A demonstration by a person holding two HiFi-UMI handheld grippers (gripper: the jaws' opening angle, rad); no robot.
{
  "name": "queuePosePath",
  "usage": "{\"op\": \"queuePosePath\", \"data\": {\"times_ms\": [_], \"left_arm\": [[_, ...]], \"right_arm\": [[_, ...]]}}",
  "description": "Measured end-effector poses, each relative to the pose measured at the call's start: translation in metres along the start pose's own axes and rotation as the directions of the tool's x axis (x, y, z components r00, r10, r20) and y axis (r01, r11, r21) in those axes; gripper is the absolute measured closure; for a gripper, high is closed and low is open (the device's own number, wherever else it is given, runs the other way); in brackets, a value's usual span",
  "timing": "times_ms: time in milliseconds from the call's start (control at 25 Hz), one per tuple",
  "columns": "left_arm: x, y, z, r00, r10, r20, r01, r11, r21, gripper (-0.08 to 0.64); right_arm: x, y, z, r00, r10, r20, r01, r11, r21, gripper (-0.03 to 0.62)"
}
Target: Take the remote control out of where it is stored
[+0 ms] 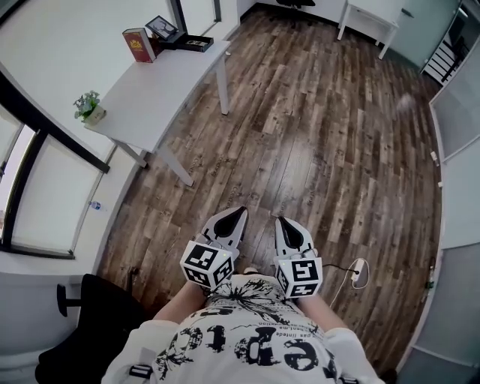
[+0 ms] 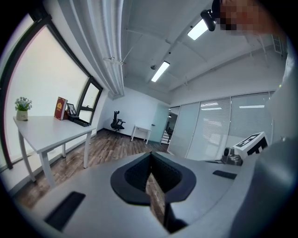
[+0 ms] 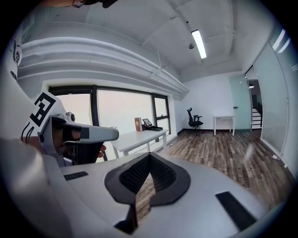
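Note:
No remote control shows in any view. A white table [image 1: 161, 90] stands at the upper left, well ahead of me. On its far end are a red book [image 1: 138, 44], a photo frame [image 1: 162, 28] and a flat black box [image 1: 193, 43]; what the box holds cannot be made out. My left gripper [image 1: 238, 214] and right gripper [image 1: 281, 221] hang side by side close to my body over the wooden floor, far from the table. Both are shut with nothing between the jaws, as the left gripper [image 2: 150, 153] and right gripper [image 3: 149, 155] views show.
A small potted plant [image 1: 90, 107] sits on the table's near end. A black office chair [image 3: 194, 118] and a second white table [image 1: 371, 19] stand at the far end of the room. A white power strip [image 1: 358, 271] lies on the floor to my right. Glass partitions line the right side.

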State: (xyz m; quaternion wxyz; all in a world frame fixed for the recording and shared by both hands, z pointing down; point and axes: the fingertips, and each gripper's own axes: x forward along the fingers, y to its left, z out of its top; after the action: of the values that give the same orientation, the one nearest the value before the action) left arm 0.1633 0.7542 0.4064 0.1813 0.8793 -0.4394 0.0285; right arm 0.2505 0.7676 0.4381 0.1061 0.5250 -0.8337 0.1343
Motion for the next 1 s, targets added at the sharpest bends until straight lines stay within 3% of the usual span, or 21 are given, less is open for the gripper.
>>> {"op": "queuePosePath", "data": {"times_ms": [200, 480, 680, 1000], "left_arm": [[0.026, -0.012, -0.006, 1.000, -0.013, -0.025, 0.013, 1.000, 0.000, 0.549], [0.067, 0.015, 0.002, 0.998, -0.037, -0.056, 0.038, 0.999, 0.003, 0.549], [0.119, 0.055, 0.025, 0.996, -0.070, -0.058, 0.068, 0.997, -0.027, 0.549], [0.199, 0.152, 0.098, 0.996, -0.085, -0.013, 0.084, 0.996, -0.017, 0.549]], "right_arm": [[0.003, -0.035, -0.008, 1.000, -0.026, -0.007, 0.027, 0.999, 0.033, 0.591], [0.044, -0.062, -0.006, 0.998, -0.049, -0.030, 0.051, 0.997, 0.060, 0.591], [0.102, -0.085, 0.017, 0.997, -0.073, -0.029, 0.074, 0.996, 0.054, 0.591], [0.219, -0.119, 0.079, 0.992, -0.120, -0.022, 0.121, 0.992, 0.036, 0.591]]}}
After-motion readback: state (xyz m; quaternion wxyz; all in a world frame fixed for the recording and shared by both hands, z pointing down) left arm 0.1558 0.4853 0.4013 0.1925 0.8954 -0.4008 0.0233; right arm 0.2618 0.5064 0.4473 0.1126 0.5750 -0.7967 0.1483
